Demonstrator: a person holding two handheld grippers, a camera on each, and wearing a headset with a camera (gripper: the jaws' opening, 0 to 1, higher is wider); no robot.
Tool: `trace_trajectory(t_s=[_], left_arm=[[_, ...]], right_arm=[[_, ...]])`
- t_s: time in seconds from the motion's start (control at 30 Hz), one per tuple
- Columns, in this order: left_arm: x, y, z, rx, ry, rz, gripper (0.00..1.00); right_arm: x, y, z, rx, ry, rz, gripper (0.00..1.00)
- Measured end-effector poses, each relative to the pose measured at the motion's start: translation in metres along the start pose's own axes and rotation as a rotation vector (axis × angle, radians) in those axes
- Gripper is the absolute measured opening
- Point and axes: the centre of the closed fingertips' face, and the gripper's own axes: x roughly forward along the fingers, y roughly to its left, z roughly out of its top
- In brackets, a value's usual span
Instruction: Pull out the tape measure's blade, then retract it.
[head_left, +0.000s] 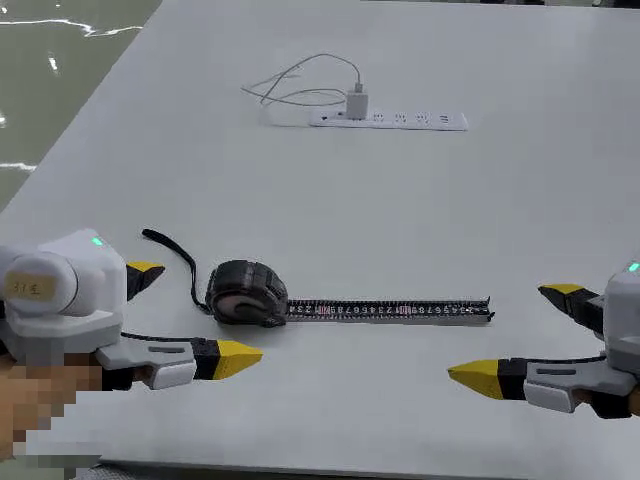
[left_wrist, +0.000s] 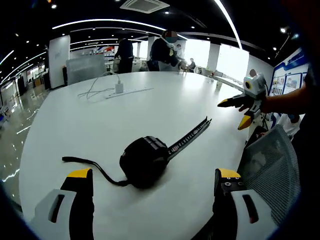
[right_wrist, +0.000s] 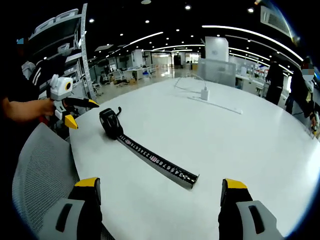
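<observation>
Tape measure (head_left: 246, 292): one, blade (head_left: 390, 310) sticking out.
Grippers: two, left gripper (head_left: 205, 312) and right gripper (head_left: 498, 331) gaping wide, holding nothing.
Table (head_left: 420, 210): near edge sitting close, bare room stretching beyond.

My black tape measure (head_left: 246, 292) lies flat on the bench, its blade (head_left: 390, 310) drawn out toward three o'clock, strap (head_left: 172, 252) trailing toward ten.

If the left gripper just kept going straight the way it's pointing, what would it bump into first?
Most likely the tape measure case, which lies straight ahead of the left gripper, in line with its open jaws. How far off it is, the pictures don't settle.
</observation>
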Motion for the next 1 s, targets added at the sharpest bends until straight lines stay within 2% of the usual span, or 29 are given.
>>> trace_trajectory(t_s=[0.47, 0.6, 1.0], left_arm=[[-0.017, -0.007, 0.007, -0.022, -0.033, 0.036, 0.99], [-0.020, -0.008, 0.007, -0.043, -0.047, 0.038, 0.99], [-0.025, -0.010, 0.003, -0.059, -0.044, 0.056, 0.99]], right_arm=[[-0.023, 0.011, 0.000, 0.037, -0.038, -0.050, 0.99], [-0.023, 0.011, -0.003, 0.045, -0.035, -0.059, 0.99], [-0.027, 0.017, -0.003, 0.047, -0.038, -0.060, 0.99]])
